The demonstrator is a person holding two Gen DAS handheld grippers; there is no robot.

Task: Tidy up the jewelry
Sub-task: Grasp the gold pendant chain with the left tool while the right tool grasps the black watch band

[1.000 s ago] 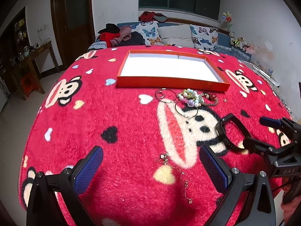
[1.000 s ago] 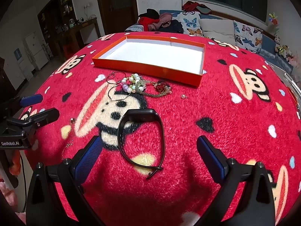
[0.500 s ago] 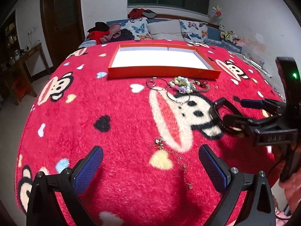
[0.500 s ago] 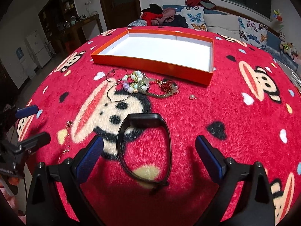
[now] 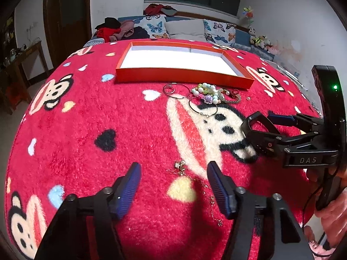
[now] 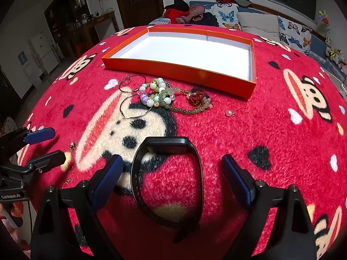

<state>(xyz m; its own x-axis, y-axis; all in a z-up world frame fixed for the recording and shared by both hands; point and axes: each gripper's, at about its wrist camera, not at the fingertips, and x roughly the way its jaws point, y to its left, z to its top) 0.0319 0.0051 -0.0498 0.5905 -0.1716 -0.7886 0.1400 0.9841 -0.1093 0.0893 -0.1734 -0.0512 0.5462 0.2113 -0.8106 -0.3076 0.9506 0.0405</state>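
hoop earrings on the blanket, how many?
2. One hoop earring lies just in front of the orange box, left of the bead bracelets. The other hoop lies just nearer the camera, touching the beads. More may hide under the pile.

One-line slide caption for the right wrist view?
Right tool closing around black wristband on red blanket, orange tray beyond.

The left gripper (image 5: 173, 186) narrowed from wide open and was closing, with the pendant (image 5: 180, 165) of the chain (image 5: 211, 203) lying just ahead between its fingers, untouched. The right gripper (image 6: 171, 173) advanced over the black band (image 6: 167, 182), which now lay between its closing fingers, not yet pressed.
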